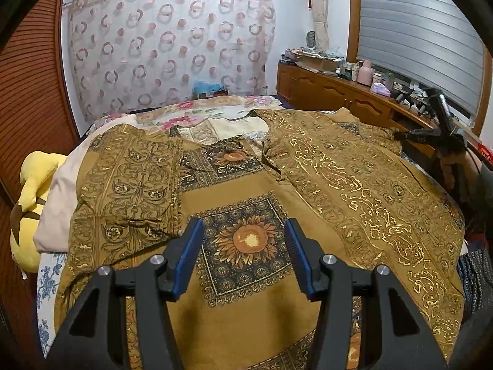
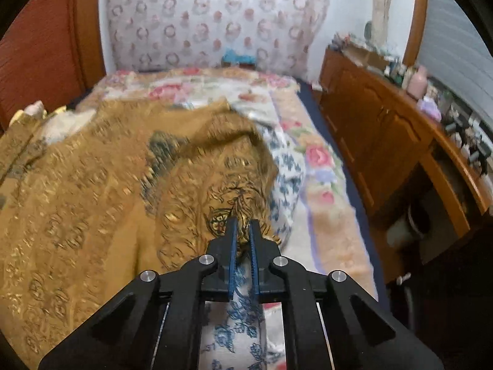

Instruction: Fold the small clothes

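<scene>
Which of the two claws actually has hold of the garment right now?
The right claw: it is shut on the brown garment's edge. The left claw hangs open above a sunflower square, gripping nothing.

Home bedroom, bed (image 2: 323, 166), wooden dresser (image 1: 332, 92), curtain (image 1: 172, 46)

Both tools share one build. The left claw (image 1: 243, 240), at the bottom of its frame, has matte black angular arms, round silver screw heads at the pivots, and blue ribbed pads (image 1: 191, 256) lining the fingers. The right claw (image 2: 242, 234) has the same black frame, silver screws and blue ridged pads (image 2: 232, 256).
</scene>
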A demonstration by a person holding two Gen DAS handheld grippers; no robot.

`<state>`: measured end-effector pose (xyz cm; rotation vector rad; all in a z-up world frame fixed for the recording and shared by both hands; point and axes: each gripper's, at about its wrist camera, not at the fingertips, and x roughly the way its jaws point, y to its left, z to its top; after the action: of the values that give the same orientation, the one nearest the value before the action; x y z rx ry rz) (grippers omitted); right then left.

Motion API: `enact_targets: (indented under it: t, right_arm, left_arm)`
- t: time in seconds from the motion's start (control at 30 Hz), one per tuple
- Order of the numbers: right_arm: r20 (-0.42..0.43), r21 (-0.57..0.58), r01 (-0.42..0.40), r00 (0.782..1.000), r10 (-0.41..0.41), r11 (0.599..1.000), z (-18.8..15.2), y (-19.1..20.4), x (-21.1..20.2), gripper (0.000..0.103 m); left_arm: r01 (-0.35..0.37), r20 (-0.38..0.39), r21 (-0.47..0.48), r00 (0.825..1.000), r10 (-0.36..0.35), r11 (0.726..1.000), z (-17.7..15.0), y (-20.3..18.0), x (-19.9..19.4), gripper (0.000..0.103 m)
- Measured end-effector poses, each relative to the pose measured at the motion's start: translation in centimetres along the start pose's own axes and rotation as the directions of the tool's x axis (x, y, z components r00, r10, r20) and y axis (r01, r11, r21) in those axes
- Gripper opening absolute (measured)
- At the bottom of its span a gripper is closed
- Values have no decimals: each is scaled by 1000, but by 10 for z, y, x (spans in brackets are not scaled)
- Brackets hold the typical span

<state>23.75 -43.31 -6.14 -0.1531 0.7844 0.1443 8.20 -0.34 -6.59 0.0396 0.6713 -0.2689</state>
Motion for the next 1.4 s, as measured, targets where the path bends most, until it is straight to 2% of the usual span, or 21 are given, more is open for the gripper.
enact_targets:
  t: [0.17,0.3,0.4,0.5,0.73,0.8,0.87,0.97,1.03,1.2,1.4]
  right_arm:
    - [89,-38,-69,993,72,997,11,24,-29,4]
    - [115,-120,-104,986,118,987,15,65,-44,4]
    - [90,-168,-175,977,192,970,1,96,-48,4]
    - [40,-199,-220,972,232,955,-16,120,-43,4]
    - [-41,-223,-279,960,277,934,-45,149,-35,4]
    - [-44,-218,-291,957,288,932,-47,150,-38,4]
    - [-26,-215,-282,959,283,935,-46,145,-44,12]
    - [29,-177,-246,966,255,953,-37,127,-56,28]
    - [66,-137,-199,976,209,970,-27,110,-60,47]
    - [120,-23,-124,985,126,992,-6,60,-55,53]
    - [-10,75,-96,995,97,993,2,24,-1,53]
  left_arm:
    - [-6,9,-12,1000,6,1000,0,4,-1,53]
    - [-10,18,-26,1000,11,1000,0,7,-3,53]
    - [-9,26,-31,1000,10,999,-1,8,-6,53]
    - [-12,32,-33,999,13,999,-1,10,-7,53]
    - [-21,54,-49,998,24,999,0,12,-14,53]
    - [-23,61,-52,998,26,998,0,13,-16,53]
    - [-23,62,-55,998,26,998,1,14,-16,53]
    - [-22,63,-54,998,25,998,1,14,-16,53]
    - [-20,64,-53,998,24,998,1,13,-17,53]
    - [-19,61,-46,998,22,999,1,10,-16,53]
    - [-17,56,-43,998,19,999,1,7,-14,53]
